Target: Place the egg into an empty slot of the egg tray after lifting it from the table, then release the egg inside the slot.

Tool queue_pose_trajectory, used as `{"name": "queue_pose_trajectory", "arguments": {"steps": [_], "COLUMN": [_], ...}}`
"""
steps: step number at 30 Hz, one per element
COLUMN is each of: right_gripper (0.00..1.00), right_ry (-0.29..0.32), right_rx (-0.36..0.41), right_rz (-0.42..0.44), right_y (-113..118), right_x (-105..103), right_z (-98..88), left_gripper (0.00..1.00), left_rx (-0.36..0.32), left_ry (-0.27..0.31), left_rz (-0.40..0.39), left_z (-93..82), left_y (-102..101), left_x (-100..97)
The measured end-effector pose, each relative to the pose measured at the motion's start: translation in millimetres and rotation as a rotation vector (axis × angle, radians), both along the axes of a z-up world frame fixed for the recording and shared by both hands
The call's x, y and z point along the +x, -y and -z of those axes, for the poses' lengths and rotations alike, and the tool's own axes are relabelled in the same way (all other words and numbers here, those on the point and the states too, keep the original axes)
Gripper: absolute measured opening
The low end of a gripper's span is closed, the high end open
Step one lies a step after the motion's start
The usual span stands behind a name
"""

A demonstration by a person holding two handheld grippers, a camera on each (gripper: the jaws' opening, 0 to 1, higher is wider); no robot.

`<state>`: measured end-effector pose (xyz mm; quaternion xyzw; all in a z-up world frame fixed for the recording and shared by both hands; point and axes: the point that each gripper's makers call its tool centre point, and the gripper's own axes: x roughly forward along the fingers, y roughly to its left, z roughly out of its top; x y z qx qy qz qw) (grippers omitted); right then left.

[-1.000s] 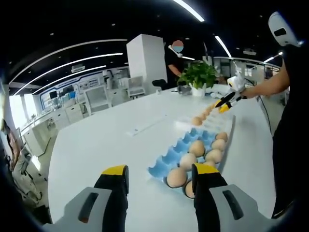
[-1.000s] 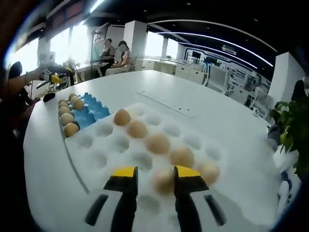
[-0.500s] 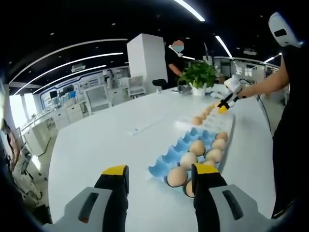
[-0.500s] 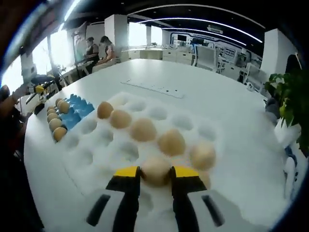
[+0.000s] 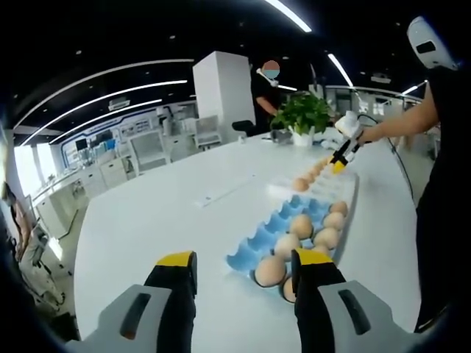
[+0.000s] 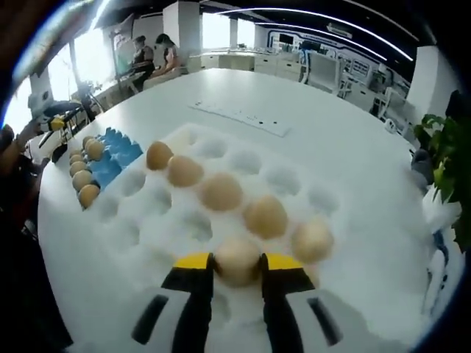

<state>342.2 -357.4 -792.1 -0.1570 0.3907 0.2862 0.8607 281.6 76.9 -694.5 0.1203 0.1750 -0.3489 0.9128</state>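
In the right gripper view my right gripper (image 6: 237, 271) is shut on a tan egg (image 6: 237, 257), held low over the near edge of the white egg tray (image 6: 243, 162). A diagonal row of several eggs (image 6: 221, 191) sits in that tray's slots; most other slots are bare. In the left gripper view my left gripper (image 5: 244, 266) stands open above the table, nothing between its jaws, just in front of the blue egg tray (image 5: 257, 239) with several eggs (image 5: 300, 224). Far off, the right gripper (image 5: 340, 157) hangs over the white tray (image 5: 324, 187).
The round white table (image 5: 162, 220) has open room left of the trays. A potted plant (image 5: 303, 114) stands at its far edge, with a person behind it. The blue tray (image 6: 110, 168) lies beside the white one. A person's arm (image 5: 397, 129) reaches in from the right.
My right gripper has closed in on the egg and tipped lower and closer over the white tray. My left gripper has stayed put.
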Motion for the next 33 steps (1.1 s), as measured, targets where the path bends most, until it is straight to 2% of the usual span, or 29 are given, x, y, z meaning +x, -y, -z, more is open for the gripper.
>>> {"name": "queue_pose_trajectory", "arguments": {"steps": [3, 6, 10, 33], "right_gripper": [0.25, 0.25, 0.25, 0.25], "right_ry": [0.023, 0.063, 0.094, 0.113], "right_rx": [0.004, -0.023, 0.037, 0.023], "right_rz": [0.008, -0.016, 0.008, -0.053], "right_y": [0.6, -0.7, -1.9, -9.4], "right_x": [-1.7, -2.3, -0.5, -10.2], "right_z": [-3.2, -10.5, -26.5, -41.5], "left_gripper": [0.52, 0.52, 0.52, 0.53], "left_rx": [0.001, 0.001, -0.001, -0.008], "left_ry": [-0.001, -0.002, -0.004, -0.009], "left_rz": [-0.001, -0.005, -0.006, -0.003], "left_z": [-0.3, 0.4, 1.5, 3.8], "left_y": [-1.2, -3.0, -2.9, -3.1], "left_x": [0.3, 0.9, 1.7, 1.6]}}
